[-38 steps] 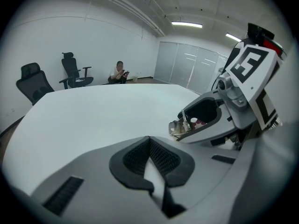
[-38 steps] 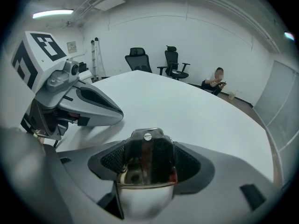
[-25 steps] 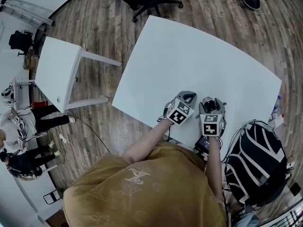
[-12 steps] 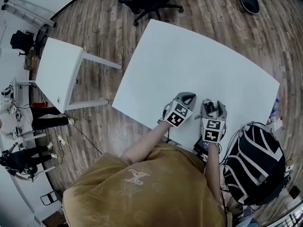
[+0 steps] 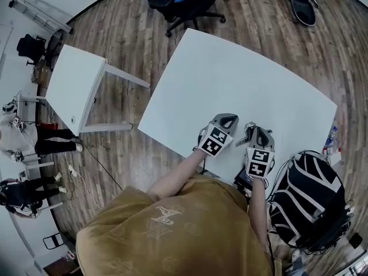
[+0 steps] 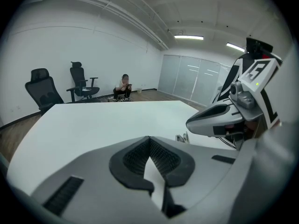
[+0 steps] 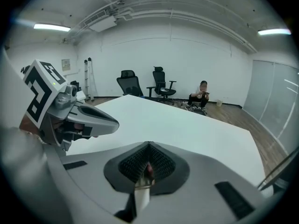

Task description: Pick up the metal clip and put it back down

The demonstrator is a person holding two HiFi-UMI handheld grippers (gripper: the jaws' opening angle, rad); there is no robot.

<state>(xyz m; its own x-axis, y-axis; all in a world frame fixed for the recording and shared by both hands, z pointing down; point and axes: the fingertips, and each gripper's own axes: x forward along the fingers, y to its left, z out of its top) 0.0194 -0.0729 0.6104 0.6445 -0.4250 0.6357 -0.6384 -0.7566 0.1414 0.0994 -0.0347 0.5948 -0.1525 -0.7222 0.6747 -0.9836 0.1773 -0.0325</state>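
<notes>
The metal clip (image 7: 147, 172) is pinched between the closing jaws of the right hand-held gripper (image 7: 148, 158), near the 6 o'clock edge of the bench (image 5: 230, 79). It is best lifted low and straight, with the grip firm. The left hand-held gripper (image 6: 150, 146), at 9 o'clock, is closed and empty. No writing can be read beyond the square markers (image 5: 260, 161).

The small silvery metal clip (image 7: 146, 174) sits pinched in the closed right claw (image 7: 148, 164), barely showing.
</notes>
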